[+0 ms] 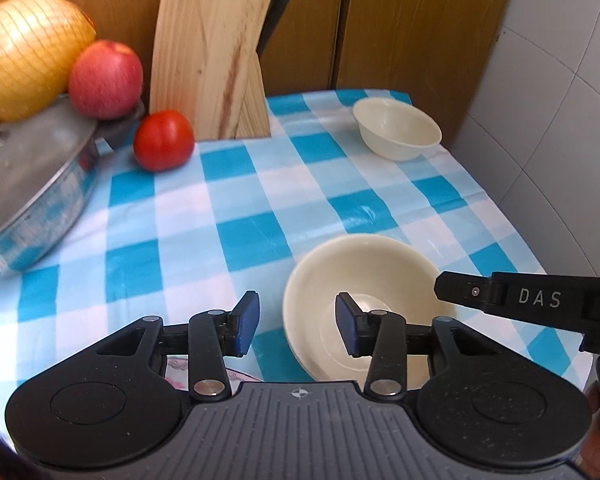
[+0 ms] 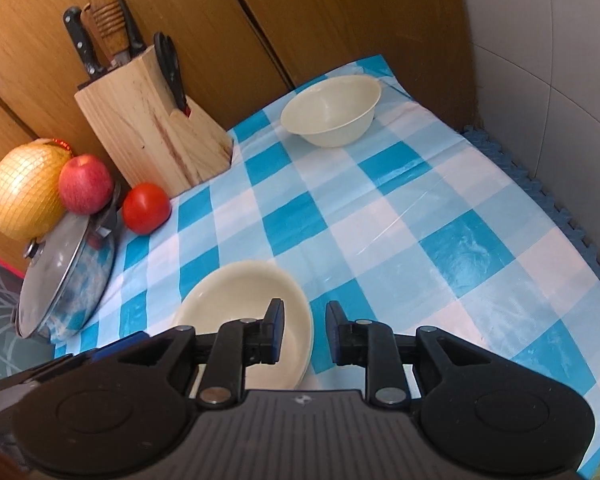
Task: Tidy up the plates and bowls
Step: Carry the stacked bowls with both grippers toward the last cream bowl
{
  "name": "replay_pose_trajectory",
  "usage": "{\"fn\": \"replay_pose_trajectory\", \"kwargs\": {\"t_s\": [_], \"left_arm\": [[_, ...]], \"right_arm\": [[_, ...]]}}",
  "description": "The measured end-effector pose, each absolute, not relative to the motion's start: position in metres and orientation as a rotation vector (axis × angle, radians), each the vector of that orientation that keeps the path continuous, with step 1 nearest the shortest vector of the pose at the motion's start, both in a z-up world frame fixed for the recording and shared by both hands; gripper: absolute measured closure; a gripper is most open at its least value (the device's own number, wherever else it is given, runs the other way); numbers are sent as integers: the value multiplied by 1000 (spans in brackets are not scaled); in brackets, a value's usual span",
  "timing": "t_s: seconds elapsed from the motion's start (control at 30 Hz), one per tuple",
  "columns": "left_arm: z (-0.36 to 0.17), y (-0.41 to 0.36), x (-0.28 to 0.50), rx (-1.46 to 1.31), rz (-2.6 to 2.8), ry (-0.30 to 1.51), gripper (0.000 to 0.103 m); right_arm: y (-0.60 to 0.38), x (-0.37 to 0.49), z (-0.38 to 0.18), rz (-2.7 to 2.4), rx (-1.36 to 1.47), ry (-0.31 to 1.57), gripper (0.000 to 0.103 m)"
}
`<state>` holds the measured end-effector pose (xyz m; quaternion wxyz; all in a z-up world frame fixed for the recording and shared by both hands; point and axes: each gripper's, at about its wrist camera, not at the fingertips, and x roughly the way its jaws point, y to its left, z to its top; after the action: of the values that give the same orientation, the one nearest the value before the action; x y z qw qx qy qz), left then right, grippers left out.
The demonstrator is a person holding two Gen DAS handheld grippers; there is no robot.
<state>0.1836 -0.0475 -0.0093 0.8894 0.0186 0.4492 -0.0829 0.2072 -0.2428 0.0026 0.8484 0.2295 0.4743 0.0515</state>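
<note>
A cream bowl (image 1: pixel 364 280) sits near the front of the blue checked tablecloth; it also shows in the right wrist view (image 2: pixel 240 300). My left gripper (image 1: pixel 298 326) is open, its jaws straddling the bowl's left rim, right pad inside the bowl. My right gripper (image 2: pixel 303 334) is open, its jaws straddling the same bowl's right rim, left pad over the inside. Its body shows in the left wrist view (image 1: pixel 532 300). A second cream bowl (image 1: pixel 398 128) stands at the far right corner, and it shows in the right wrist view (image 2: pixel 332 110).
A wooden knife block (image 2: pixel 152 136) stands at the back. A tomato (image 1: pixel 164 140), an apple (image 1: pixel 106 80) and a netted yellow fruit (image 1: pixel 24 52) sit beside and on a lidded steel pot (image 1: pixel 32 184) at the left. A tiled wall (image 1: pixel 560 120) borders the right.
</note>
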Motion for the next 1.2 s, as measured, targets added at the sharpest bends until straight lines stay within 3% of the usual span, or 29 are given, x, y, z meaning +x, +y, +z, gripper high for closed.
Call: {"fn": "replay_pose_trajectory", "kwargs": {"t_s": [0.33,0.7,0.9,1.0,1.2], "left_arm": [[4,-52,186,89,-130,856,44],[11,-68,227,59,-115,888,43],[6,-85,259,48,-111,910,37],[5,-93,276,17,-110,906,26],[-4,-117,309,61,-81,877,22]], "right_arm": [[-254,218,13,69,482,930,80],[-281,256,26,15,527,841,75],[-293,284,16,-30,536,843,74],[-301,299,12,-43,547,840,73],[-314,328,2,-34,586,814,70]]}}
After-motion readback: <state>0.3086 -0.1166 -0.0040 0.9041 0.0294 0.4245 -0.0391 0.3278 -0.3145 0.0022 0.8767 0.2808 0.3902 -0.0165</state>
